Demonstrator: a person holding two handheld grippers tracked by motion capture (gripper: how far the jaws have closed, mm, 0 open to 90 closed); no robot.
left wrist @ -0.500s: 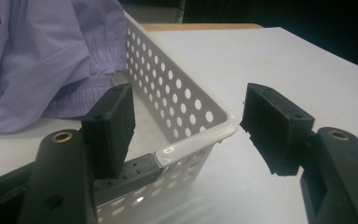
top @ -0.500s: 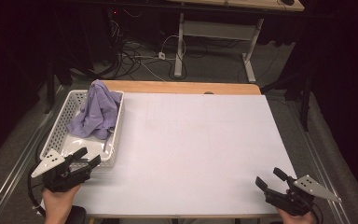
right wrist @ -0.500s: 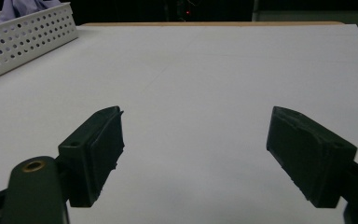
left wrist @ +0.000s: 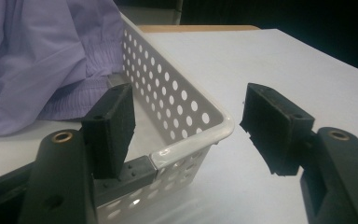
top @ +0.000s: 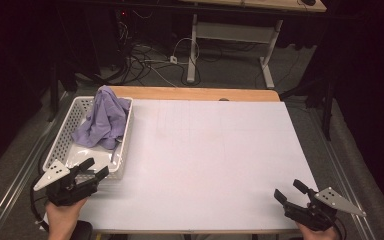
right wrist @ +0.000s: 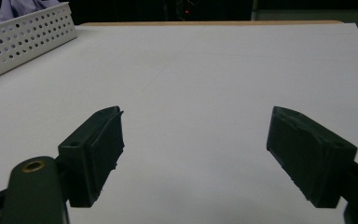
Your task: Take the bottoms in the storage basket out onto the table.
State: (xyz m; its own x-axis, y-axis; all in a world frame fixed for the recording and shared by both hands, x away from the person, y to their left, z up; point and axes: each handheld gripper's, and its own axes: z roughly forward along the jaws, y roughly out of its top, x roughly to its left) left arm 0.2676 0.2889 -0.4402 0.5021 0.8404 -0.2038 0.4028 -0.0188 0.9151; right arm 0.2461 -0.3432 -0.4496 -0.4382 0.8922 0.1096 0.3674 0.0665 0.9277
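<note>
On the white table [top: 205, 160] nothing has yet been taken out. The lavender cloth [top: 102, 120] lies heaped in the far half of the white perforated basket [top: 65, 142], which sits at about ten o'clock from the table's middle; part of the cloth drapes over the basket's far right rim. The near half of the basket is bare.

The left gripper [top: 96, 169] hangs at roughly eight o'clock, right at the basket's near right corner. Its jaws stand spread, and in the left gripper view they straddle that corner: one pad is inside the wall, the other outside over the table, with the basket rim [left wrist: 214, 126] between them and the cloth [left wrist: 42, 60] lying beyond at about eleven o'clock. It grips nothing.

The right gripper [top: 290, 190] rests low at about five o'clock, well apart from the basket, jaws also wide and empty (its own view looks across bare table toward the basket [right wrist: 23, 37] at ten o'clock).

By my reading the work is at its very start: the reach for the cloth is in hand, while grasping, lifting out and whatever follows on the open table are all left to do.
</note>
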